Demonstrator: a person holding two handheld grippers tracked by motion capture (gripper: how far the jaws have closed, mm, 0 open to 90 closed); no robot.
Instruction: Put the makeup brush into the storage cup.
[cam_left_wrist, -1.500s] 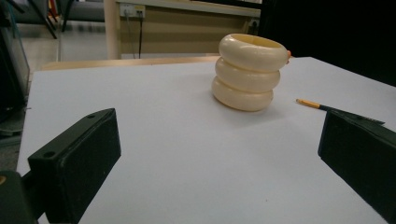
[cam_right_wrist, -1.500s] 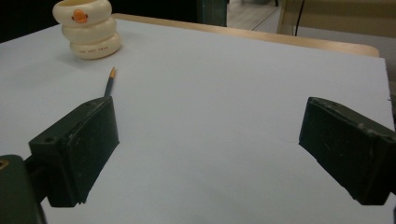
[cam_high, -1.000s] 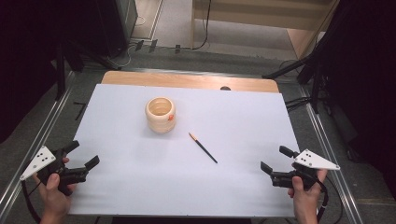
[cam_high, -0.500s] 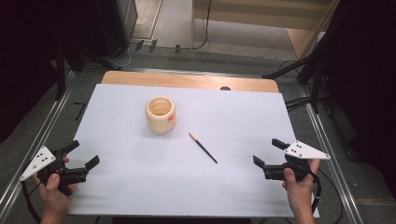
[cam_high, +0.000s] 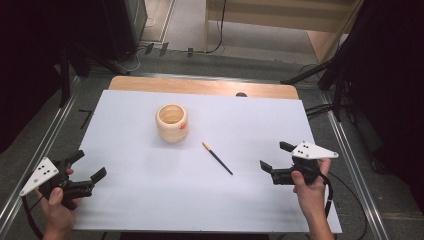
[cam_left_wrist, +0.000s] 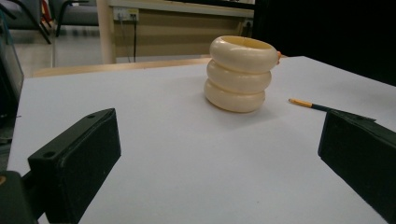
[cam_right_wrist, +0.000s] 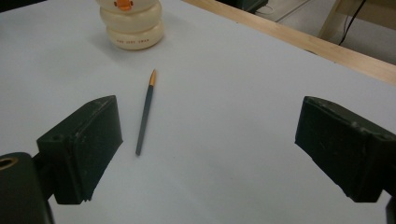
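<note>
— Both grippers?
— Right gripper (cam_high: 277, 161) gapes empty, hand (cam_high: 309, 186) low, jaws aimed left at the pencil (cam_high: 217, 158) lying near it on the table (cam_high: 150, 200).
— Left gripper (cam_high: 87, 167)?
— Spread too, holding nothing, at the near-left corner, facing the cup (cam_high: 171, 122).

Each hand carries black tongs: the left tongs (cam_high: 86, 165) and the right tongs (cam_high: 276, 156) are blocky, matte black bodies ending in two thick rectangular jaws. On top of each sits a pale grey three-cornered plate dotted with small dark holes. In the gripper views the jaw blocks look slightly scuffed, with a small round screw hole near the base of the left-hand block. A black cable loops back from each handle. The forearms are bare, with no sleeves in sight.
</note>
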